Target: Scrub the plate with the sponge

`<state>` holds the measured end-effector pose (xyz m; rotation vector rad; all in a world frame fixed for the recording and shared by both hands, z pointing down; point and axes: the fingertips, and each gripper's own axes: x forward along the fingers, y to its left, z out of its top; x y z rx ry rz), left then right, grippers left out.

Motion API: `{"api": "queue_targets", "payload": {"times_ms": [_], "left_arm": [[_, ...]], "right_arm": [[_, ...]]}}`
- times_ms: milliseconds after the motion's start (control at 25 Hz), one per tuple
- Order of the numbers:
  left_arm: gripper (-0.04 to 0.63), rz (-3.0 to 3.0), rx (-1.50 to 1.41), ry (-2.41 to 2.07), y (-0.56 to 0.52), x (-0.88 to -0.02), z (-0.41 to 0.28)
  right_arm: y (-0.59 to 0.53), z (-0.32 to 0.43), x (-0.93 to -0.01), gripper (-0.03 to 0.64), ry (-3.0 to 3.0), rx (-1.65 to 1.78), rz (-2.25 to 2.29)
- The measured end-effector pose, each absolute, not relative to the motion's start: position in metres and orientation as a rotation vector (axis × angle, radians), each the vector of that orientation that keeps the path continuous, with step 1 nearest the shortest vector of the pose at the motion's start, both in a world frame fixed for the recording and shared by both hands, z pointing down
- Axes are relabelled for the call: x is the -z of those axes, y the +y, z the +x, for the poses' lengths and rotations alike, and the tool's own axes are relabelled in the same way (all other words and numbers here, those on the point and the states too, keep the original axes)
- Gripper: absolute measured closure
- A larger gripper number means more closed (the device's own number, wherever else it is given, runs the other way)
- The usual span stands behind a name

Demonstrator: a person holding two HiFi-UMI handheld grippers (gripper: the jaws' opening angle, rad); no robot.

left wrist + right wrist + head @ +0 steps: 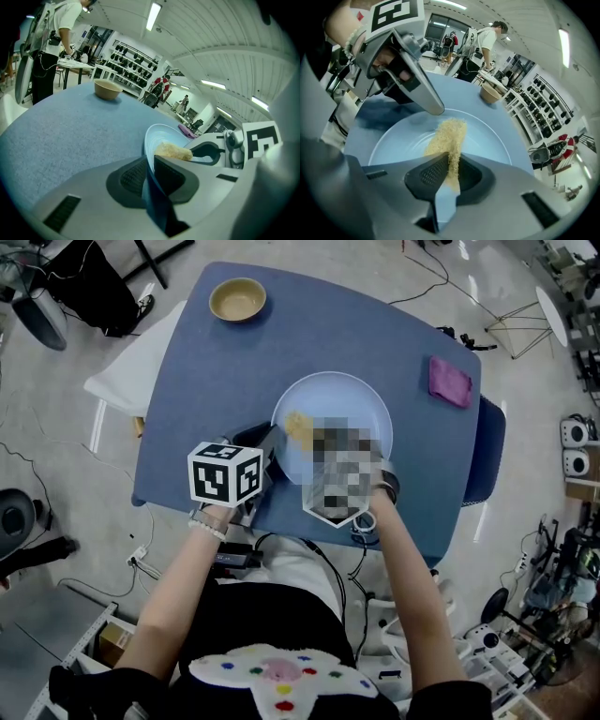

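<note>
Well apart from the plate (352, 399) we count one bowl (237, 299) and one cloth (450, 381). Our left gripper (151, 164) fingers clamp the plate's rim; our right gripper (451, 164) fingers pinch the one sponge (450, 133).

A blue desk (216, 399) stands on a grey floor (56, 427) strewn with cables (431, 270); strip lights (153, 16) line the white ceiling (211, 51) (shelving (133, 63) along the far wall).

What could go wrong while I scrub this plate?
The left gripper pinches the plate only by its rim, so hard strokes could twist it loose. The right gripper grips the sponge by a thin end, so it might slip out.
</note>
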<state>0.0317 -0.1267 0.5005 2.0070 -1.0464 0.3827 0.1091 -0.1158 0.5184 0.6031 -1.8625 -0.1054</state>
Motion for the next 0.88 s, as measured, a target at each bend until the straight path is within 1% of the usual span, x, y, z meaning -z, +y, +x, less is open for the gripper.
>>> {"api": "queue_targets", "payload": {"times_ms": [400, 880], "left_arm": [[0.551, 2.012, -0.396, -1.044, -0.126, -0.502, 0.031], [0.549, 2.014, -0.407, -1.039, -0.127, -0.501, 0.031]], "right_arm": [[-0.078, 0.131, -0.522, 0.569, -1.834, 0.051, 0.572], [-0.075, 0.191, -0.524, 0.569, -1.702, -0.063, 0.688]]}}
